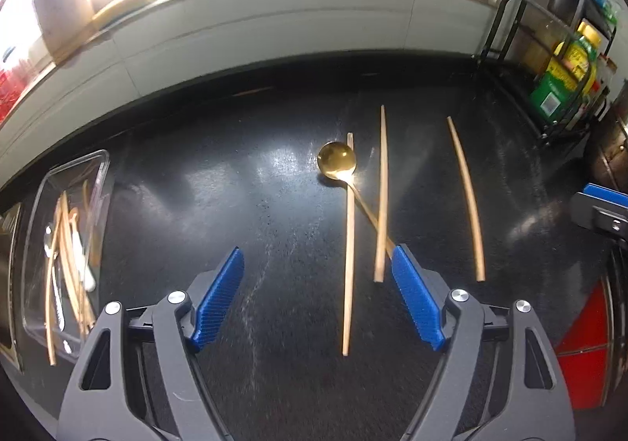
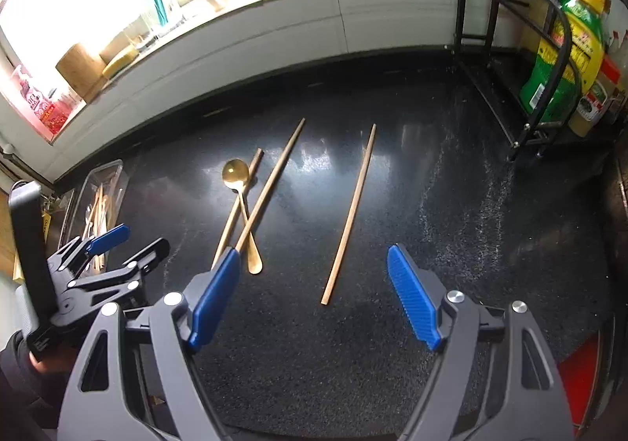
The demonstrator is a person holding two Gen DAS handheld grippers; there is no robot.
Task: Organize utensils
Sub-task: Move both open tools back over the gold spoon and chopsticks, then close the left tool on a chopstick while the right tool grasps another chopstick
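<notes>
While both tools [image 1: 316,280] [image 2: 314,276] gape empty | clear tray [image 1: 100,166] holds chopsticks, perhaps cutlery.

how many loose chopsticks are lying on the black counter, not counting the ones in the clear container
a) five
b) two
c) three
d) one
c: three chopsticks lie on the counter: one beside the gold spoon, one crossing the spoon's handle, and one apart to the right; the others sit in the clear container at the left.
</notes>
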